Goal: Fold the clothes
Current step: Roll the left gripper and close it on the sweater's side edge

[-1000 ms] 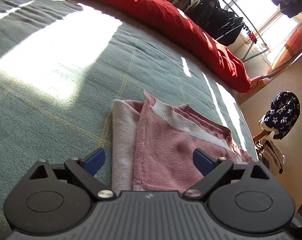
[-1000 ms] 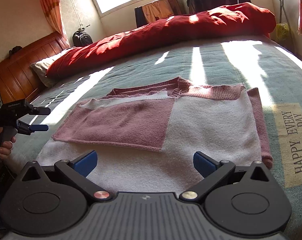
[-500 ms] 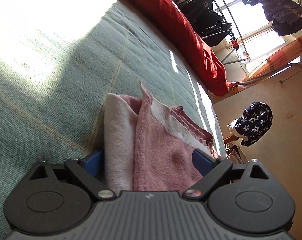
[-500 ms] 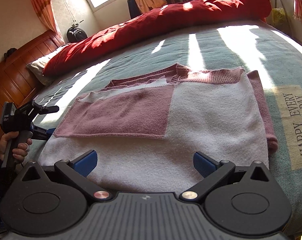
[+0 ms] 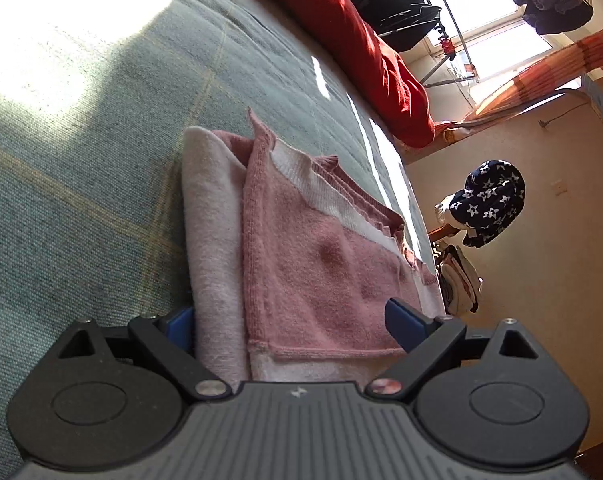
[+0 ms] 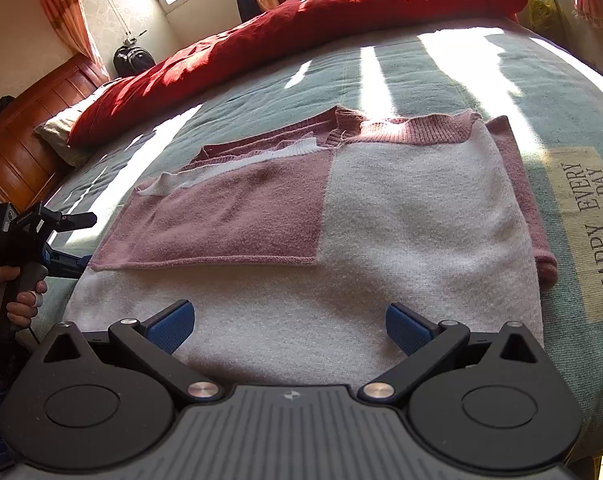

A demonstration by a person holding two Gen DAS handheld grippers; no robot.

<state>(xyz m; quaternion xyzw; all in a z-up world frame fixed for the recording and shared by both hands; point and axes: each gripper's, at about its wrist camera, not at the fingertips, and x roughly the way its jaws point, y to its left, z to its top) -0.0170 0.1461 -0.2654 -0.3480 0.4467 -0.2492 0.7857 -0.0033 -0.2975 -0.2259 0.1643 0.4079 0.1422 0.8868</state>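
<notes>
A pink and white knitted sweater (image 6: 401,220) lies partly folded on the green bed cover (image 6: 441,80), a pink sleeve laid across its white body. In the left wrist view the sweater (image 5: 309,264) fills the space between the jaws. My left gripper (image 5: 289,320) is open at the sweater's left end, its edge between the blue pads, one pad partly hidden behind the cloth. It also shows in the right wrist view (image 6: 67,240), held by a hand. My right gripper (image 6: 289,326) is open, low over the sweater's near white hem.
A red duvet (image 6: 301,32) lies along the far side of the bed, with a pillow (image 6: 61,132) and wooden headboard (image 6: 17,136) at left. A clothes rack (image 5: 405,8) stands by the window. A star-patterned garment (image 5: 489,200) sits beside the bed.
My left gripper has moved forward onto the sweater's end, so the cloth now sits between its open jaws. My right gripper has crept closer to the near hem.
</notes>
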